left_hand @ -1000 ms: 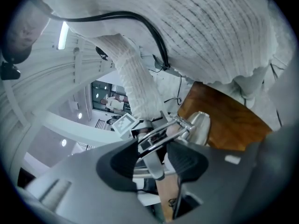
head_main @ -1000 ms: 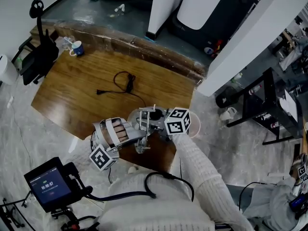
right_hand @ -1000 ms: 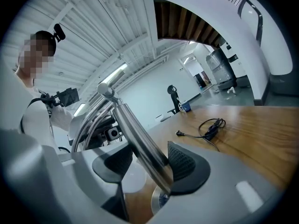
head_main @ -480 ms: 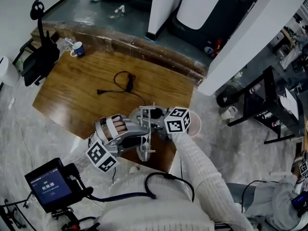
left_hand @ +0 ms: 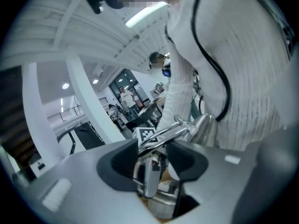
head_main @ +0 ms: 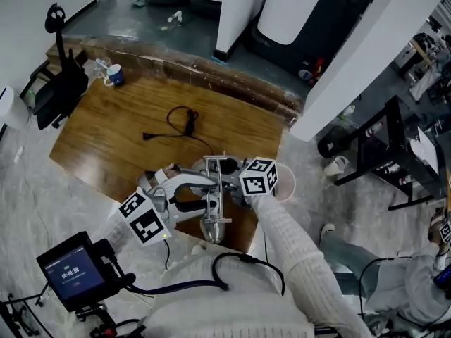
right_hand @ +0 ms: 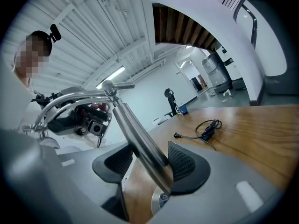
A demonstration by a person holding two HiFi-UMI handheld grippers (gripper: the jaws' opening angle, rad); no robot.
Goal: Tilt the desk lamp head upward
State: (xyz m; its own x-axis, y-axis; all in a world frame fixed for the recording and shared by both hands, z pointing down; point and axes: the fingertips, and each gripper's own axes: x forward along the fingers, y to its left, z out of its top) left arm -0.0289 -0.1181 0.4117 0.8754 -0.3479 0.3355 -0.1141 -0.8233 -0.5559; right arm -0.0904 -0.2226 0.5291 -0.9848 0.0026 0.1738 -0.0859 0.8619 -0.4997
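A chrome desk lamp stands at the near edge of the wooden table. My right gripper is shut on its upright stem, which fills the gap between the right gripper's ribbed pads. The lamp's thin curved arm rods run between the jaws of my left gripper, close to the cone-shaped lamp head. In the head view the left gripper sits left of the stem, and the lamp head hangs over the table's near edge. The lamp's base is mostly hidden.
A black power cable lies coiled in the middle of the table. A mug stands at the far left corner, beside a black chair. A small screen on a stand sits near my left side. A white pillar rises at the right.
My left gripper has rolled and drawn toward me, bringing the lamp's arm along. The lamp head has swung nearer the table's front edge. The right gripper has stayed on the stem.
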